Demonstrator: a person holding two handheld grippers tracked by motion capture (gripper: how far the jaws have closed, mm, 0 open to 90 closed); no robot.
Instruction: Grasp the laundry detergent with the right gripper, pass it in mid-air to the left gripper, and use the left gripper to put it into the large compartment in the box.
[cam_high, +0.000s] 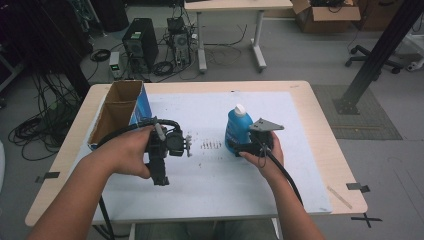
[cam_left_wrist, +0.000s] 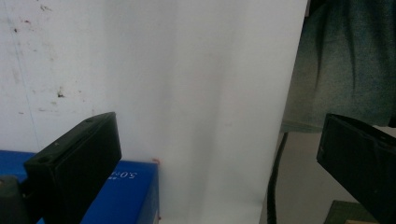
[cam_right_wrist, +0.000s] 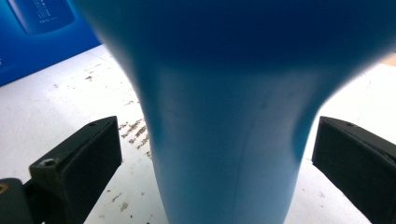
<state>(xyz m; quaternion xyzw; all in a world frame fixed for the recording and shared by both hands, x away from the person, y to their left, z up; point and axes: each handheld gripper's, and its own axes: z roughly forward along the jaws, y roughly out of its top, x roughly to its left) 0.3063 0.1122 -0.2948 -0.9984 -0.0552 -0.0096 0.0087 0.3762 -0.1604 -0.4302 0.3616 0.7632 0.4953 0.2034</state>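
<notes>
While the open cardboard box (cam_high: 116, 112) stood at the table's (cam_high: 320, 150) left edge, the left gripper (cam_high: 187, 145) hovered just beside it over the white sheet (cam_high: 210, 175), jaws spread wide and empty. Farther right, the right gripper (cam_high: 240, 148) had its jaws apart around the upright blue bottle (cam_high: 237, 129), neither jaw touching it

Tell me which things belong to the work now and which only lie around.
In use:
- blue bottle, between the open jaws of the right gripper
- left gripper, open
- open cardboard box

Lying about:
- computer tower
- floor cables
- office chair
</notes>
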